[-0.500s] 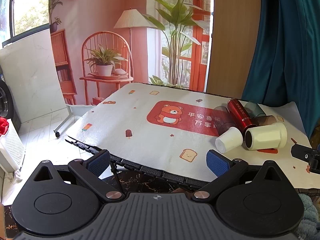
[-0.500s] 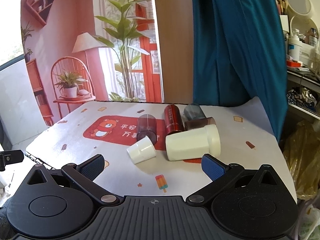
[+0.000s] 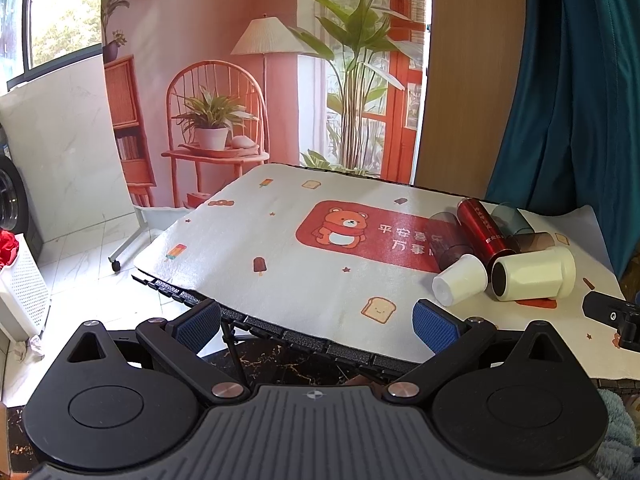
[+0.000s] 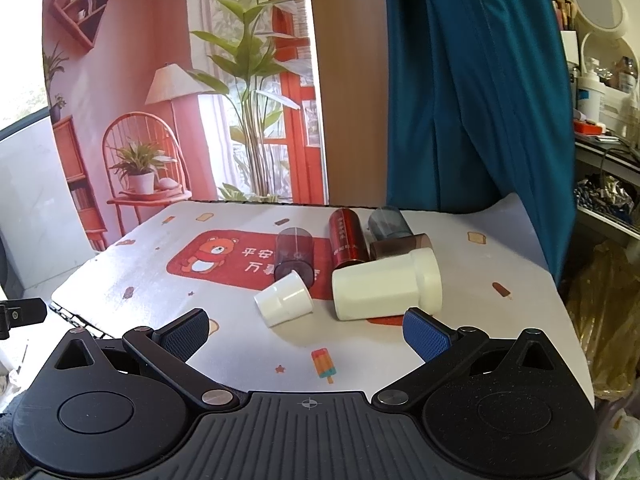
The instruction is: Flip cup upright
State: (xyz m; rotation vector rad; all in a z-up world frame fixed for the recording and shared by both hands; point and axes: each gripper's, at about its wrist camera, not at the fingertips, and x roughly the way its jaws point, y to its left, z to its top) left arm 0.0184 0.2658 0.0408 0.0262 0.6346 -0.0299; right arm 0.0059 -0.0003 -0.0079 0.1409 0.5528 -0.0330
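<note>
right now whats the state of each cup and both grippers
small white cup: on its side
large cream cup: on its side
red cup: lying down
dark clear cup: lying down
grey clear cup: lying down
brown clear cup: lying down
left gripper: open, empty
right gripper: open, empty

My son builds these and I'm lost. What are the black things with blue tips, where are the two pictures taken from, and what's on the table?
They are handheld tongs, one per hand, each with a camera looking along its blue-padded fingers. One picture is from the left tongs, the other from the right tongs. Both are open and hold nothing. On the bear-print mat lie tipped cups: a small white cup, a large cream cup, a red bottle and three tinted tumblers.
</note>
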